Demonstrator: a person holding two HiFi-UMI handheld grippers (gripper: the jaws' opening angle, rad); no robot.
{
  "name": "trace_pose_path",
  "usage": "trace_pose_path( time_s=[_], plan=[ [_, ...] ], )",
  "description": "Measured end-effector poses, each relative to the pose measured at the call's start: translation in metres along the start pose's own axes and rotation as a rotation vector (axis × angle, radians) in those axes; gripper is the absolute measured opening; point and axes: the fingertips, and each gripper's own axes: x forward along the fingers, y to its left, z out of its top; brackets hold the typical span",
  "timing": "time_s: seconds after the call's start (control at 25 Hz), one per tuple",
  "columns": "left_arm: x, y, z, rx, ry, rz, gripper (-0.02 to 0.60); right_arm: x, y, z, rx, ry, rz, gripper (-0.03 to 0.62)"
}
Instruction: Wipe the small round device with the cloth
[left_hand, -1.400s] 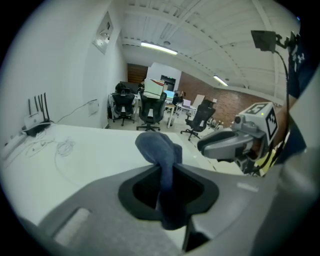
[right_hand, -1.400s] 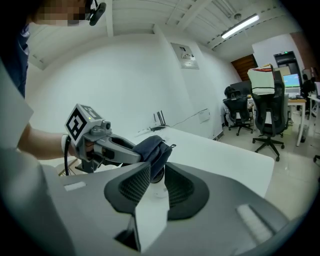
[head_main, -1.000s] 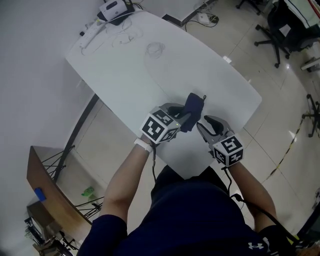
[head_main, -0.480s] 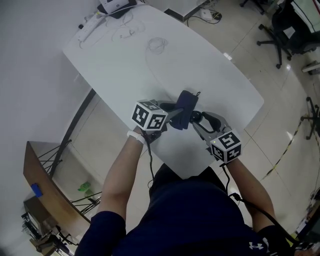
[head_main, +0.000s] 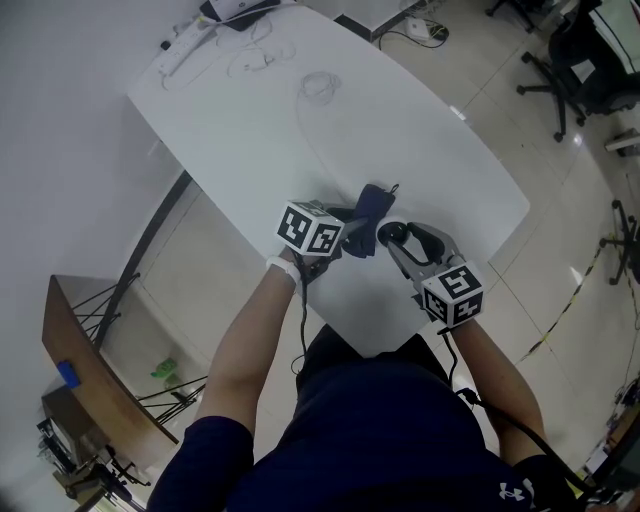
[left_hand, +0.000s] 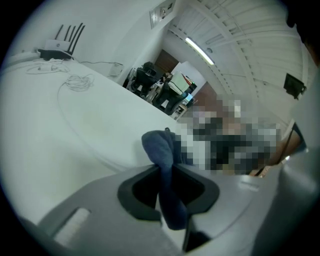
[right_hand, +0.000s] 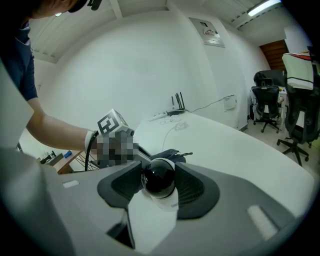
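While the left hand-held gripper (left_hand: 167, 176) pinches the dark blue cloth (left_hand: 159, 147) in narrow jaws, with a bunched fold poking up past the tips, the small round device (right_hand: 159, 181) sits at the near end of the white table (head_main: 400, 130), just beside that cloth. Over to the right hand-held gripper (right_hand: 159, 170): its jaws have just been opening and now stand wide, with the black-domed device between the pads and not clamped.

White oval table (head_main: 430, 150), coiled cable (head_main: 318, 86) and router (head_main: 235, 8) toward its far end, office chairs (head_main: 575, 60) beyond.
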Motion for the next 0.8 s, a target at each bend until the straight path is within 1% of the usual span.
trace_pose_path(
  time_s=[0.2,0.24,0.32,0.4,0.48,0.52,0.56,0.64,0.72,0.8],
  plan=[
    [0.009,0.011,-0.009,0.097,0.074,0.132,0.069,0.001,-0.002,0.001,-0.018,0.005,-0.013,0.210],
    [0.011,0.014,-0.011,0.117,0.089,0.168,0.069,0.001,-0.002,0.002,-0.023,0.007,-0.015,0.210],
    [0.012,0.026,-0.015,0.161,0.110,0.271,0.071,0.002,-0.002,0.002,-0.036,0.011,-0.019,0.210],
    [0.009,0.035,-0.012,0.207,0.111,0.375,0.072,0.002,-0.002,0.001,-0.047,0.016,-0.022,0.210],
    [0.009,0.034,-0.010,0.229,0.094,0.426,0.072,0.002,-0.004,0.000,-0.052,0.022,-0.023,0.210],
    [0.006,0.033,-0.008,0.226,0.074,0.443,0.072,0.002,-0.005,0.000,-0.053,0.025,-0.023,0.210],
    [0.000,0.031,-0.006,0.207,0.044,0.453,0.072,0.002,-0.004,0.001,-0.056,0.026,-0.023,0.210],
    [-0.019,0.022,-0.001,0.113,-0.045,0.442,0.072,0.002,-0.004,0.005,-0.068,0.022,-0.027,0.210],
    [-0.044,0.010,0.005,-0.004,-0.153,0.407,0.072,0.000,-0.006,0.011,-0.081,0.006,-0.035,0.210],
    [-0.068,-0.004,0.011,-0.101,-0.265,0.361,0.072,-0.001,-0.010,0.021,-0.091,-0.012,-0.038,0.210]
  ],
)
